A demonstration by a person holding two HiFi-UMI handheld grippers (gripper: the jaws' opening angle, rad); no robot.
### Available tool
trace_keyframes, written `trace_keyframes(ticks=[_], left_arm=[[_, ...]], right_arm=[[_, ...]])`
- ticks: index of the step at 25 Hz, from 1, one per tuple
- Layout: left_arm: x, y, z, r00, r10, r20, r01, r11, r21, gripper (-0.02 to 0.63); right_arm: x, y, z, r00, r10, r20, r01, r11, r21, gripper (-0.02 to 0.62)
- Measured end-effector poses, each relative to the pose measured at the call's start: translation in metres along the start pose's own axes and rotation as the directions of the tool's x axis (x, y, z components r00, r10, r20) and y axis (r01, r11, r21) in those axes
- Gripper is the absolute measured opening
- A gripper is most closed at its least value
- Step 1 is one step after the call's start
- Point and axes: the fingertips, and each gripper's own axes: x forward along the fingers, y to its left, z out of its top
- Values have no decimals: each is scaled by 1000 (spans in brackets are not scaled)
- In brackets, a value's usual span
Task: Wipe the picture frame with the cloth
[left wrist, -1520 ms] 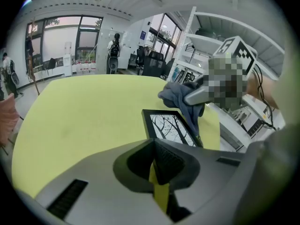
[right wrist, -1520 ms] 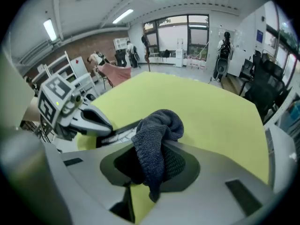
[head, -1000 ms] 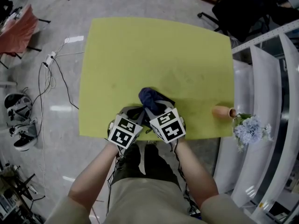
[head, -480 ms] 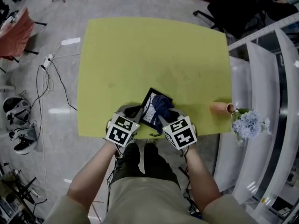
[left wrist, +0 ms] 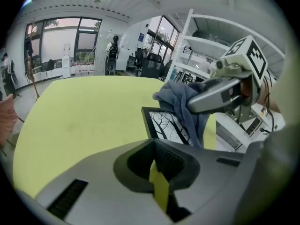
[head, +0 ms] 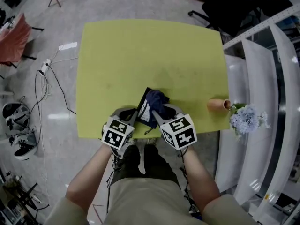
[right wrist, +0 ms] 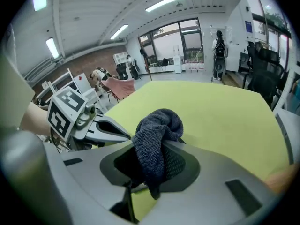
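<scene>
A black picture frame (head: pixel 145 110) with a tree print stands tilted near the front edge of the yellow table (head: pixel 150 55). My left gripper (head: pixel 133 117) is shut on its left edge. In the left gripper view the frame (left wrist: pixel 166 125) rises just beyond the closed jaws of my left gripper (left wrist: pixel 154 146). A dark blue cloth (head: pixel 156 100) lies against the frame's upper right part, with my right gripper (head: pixel 160 112) shut on it. The right gripper view shows the cloth (right wrist: pixel 157 130) bunched between the jaws of my right gripper (right wrist: pixel 154 154), hiding the frame.
A terracotta pot (head: pixel 217 104) lies on its side at the table's right edge, its pale blue flowers (head: pixel 247 121) hanging over white shelving (head: pixel 262 78). Cables and a power strip (head: pixel 45 67) lie on the floor to the left. A dark chair (head: pixel 234 6) stands at the back right.
The cloth covered the frame a second ago. It has slid down and to the right across the glass, and the frame's face now shows. Both grippers have shifted slightly toward me.
</scene>
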Motion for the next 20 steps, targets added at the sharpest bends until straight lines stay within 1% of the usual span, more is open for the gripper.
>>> trace_keyframes(ticks=[4, 6, 9, 12, 14, 16, 20], left_arm=[[-4, -5, -9, 1000, -12, -23, 12, 1000, 0, 8], [-4, -4, -12, 1000, -14, -20, 14, 1000, -15, 8], [-4, -3, -12, 1000, -18, -12, 17, 999, -38, 8], [-4, -4, -12, 1000, -21, -1, 21, 999, -36, 8], [-5, -2, -12, 1000, -13, 4, 14, 1000, -21, 8], [-5, -1, -12, 1000, -8, 7, 8, 1000, -13, 8], [-6, 0, -14, 1000, -19, 16, 20, 999, -45, 8]], right_arm=[[19, 28, 6, 998, 63, -1, -63, 998, -23, 107], [33, 40, 5, 997, 81, -13, -81, 996, -27, 107], [52, 47, -5, 996, 88, -26, -87, 996, 16, 106], [57, 45, -16, 997, 74, -38, -72, 996, 56, 104], [57, 46, -24, 995, 81, -59, -79, 996, 43, 104], [54, 47, -32, 993, 88, -83, -88, 996, 10, 104], [39, 41, -49, 984, 88, -158, -94, 995, -31, 104]])
